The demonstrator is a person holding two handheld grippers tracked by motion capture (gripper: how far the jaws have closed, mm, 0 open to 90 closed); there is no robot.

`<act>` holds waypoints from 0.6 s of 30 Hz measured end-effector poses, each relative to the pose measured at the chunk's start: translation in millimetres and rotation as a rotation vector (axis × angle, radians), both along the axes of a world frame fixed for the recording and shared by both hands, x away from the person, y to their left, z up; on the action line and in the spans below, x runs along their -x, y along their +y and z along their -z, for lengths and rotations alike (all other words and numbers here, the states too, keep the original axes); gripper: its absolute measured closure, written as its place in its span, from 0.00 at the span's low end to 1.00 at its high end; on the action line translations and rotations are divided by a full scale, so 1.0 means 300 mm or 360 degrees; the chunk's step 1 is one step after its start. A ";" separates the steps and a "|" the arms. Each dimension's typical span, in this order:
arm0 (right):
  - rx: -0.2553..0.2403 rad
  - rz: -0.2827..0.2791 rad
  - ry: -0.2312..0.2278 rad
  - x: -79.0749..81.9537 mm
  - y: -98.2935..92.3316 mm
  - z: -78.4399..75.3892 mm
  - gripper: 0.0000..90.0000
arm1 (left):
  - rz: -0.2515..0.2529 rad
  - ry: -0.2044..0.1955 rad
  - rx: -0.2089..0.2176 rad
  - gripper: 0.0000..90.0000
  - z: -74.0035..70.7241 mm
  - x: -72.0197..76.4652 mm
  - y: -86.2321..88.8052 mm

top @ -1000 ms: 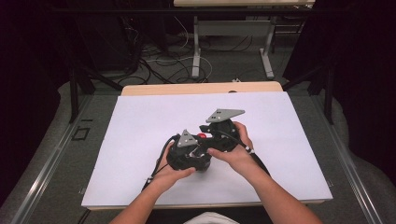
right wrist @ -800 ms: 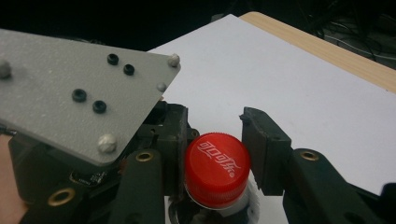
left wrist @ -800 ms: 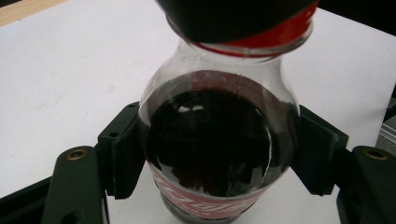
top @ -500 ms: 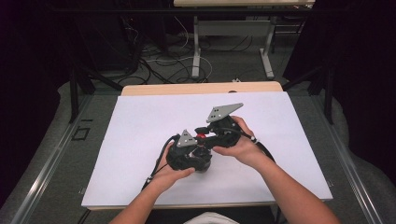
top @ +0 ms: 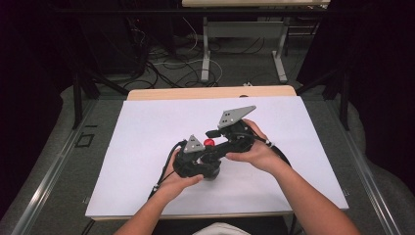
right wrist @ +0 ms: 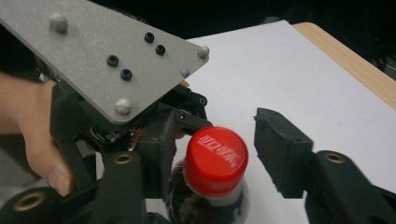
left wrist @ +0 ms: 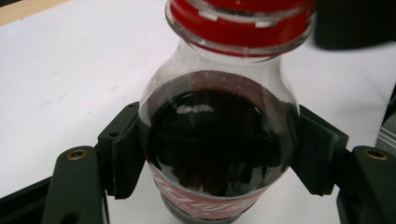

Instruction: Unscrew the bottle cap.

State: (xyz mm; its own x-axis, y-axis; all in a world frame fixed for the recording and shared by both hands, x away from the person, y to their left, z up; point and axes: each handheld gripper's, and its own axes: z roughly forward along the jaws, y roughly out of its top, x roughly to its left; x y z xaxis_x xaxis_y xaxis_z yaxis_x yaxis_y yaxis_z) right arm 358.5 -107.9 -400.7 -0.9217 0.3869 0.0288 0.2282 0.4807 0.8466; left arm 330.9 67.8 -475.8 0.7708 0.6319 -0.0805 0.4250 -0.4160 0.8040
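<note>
Both tongs meet at centre frame over the white sheet; the left gripper is clenched on the dark bottle below its shoulder; the right gripper straddles the red cap, left pad touching, right pad apart, so released.

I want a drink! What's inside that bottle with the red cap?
The bottle holds dark liquid up to its shoulder; its neck looks clear. The red cap is on. The left gripper's jaws cover its sides.
</note>
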 end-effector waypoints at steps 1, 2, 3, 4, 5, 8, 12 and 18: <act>0.0000 0.0000 0.0000 0.000 0.000 0.000 0.52 | -0.0004 0.0011 -0.0012 0.33 -0.002 0.000 0.002; 0.0006 0.0054 0.0015 0.010 -0.001 -0.001 0.52 | -0.0007 0.0007 -0.0002 0.33 -0.002 -0.002 0.004; 0.0001 0.0117 0.0028 0.019 -0.001 -0.001 0.52 | -0.0019 0.0023 0.0001 0.33 -0.002 -0.001 0.005; -0.0015 0.0175 0.0008 0.027 0.000 0.000 0.52 | -0.0025 0.0010 0.0008 0.33 -0.002 -0.003 0.005; -0.0028 0.0219 0.0007 0.036 0.001 0.000 0.51 | -0.0034 0.0010 0.0009 0.33 -0.002 -0.004 0.006; -0.0039 0.0299 -0.0058 0.055 0.011 0.001 0.51 | -0.0032 0.0011 0.0001 0.33 -0.003 -0.004 0.008; -0.0062 0.0360 -0.0091 0.063 0.034 0.006 0.51 | -0.0027 0.0009 0.0006 0.33 -0.002 -0.002 0.005; -0.0062 0.0419 -0.0091 0.054 0.059 0.023 0.52 | -0.0030 0.0018 0.0008 0.33 -0.005 -0.001 0.009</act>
State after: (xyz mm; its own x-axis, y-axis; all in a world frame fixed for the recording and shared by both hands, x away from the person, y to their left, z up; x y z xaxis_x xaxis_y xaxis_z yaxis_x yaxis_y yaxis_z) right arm 342.4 -90.3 -407.4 -0.7901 0.6130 -0.0010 0.2920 0.3778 0.8786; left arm 331.3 70.6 -474.3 0.7578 0.6459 -0.0926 0.4419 -0.4036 0.8012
